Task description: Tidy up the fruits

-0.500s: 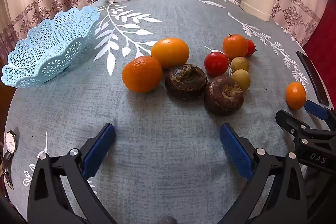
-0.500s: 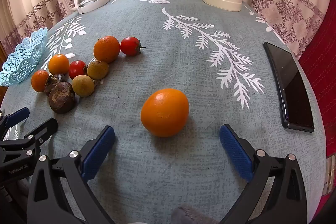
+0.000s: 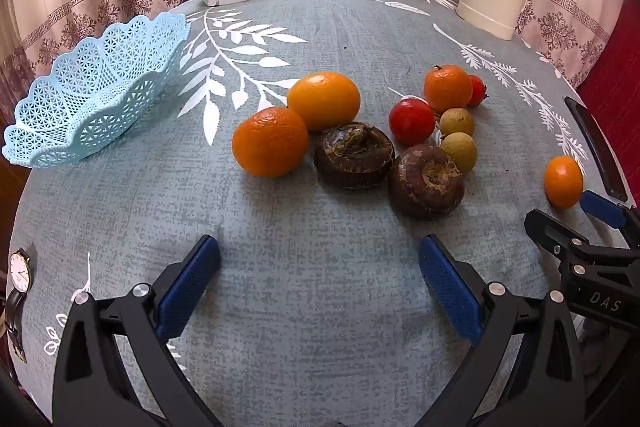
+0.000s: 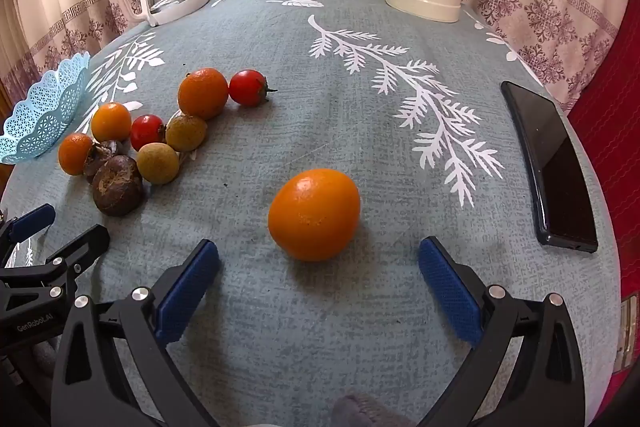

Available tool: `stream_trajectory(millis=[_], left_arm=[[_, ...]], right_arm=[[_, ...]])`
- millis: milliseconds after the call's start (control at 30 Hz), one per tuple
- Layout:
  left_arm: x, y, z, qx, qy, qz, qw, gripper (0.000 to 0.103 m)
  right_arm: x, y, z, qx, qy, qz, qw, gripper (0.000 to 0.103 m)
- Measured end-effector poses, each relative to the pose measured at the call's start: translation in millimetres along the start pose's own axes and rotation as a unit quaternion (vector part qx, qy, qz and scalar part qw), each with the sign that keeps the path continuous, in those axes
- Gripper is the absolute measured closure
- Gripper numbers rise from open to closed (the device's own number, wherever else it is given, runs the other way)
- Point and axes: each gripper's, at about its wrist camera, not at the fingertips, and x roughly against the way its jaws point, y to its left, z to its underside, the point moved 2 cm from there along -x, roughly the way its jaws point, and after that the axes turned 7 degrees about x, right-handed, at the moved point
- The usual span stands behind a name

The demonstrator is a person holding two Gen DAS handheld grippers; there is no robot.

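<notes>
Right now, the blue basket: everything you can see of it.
The blue basket is a pale blue plastic bowl, its wall an openwork lattice with a scalloped rim. It sits upright on the tablecloth at the table's far left edge, apart from the fruit; the nearest orange does not touch it. Nothing shows inside it. In the right wrist view only part of it shows at the left edge. Neither gripper is near it.
</notes>
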Motion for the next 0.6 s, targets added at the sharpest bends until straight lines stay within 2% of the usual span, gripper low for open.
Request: stream_trajectory(millis=[600], left_arm=[[0.5, -0.2, -0.4, -0.001, 0.0, -0.001, 1.0, 0.002]], right_arm=[[1.5, 0.8, 1.3, 0.001, -0.001, 0.001, 1.0, 0.005]])
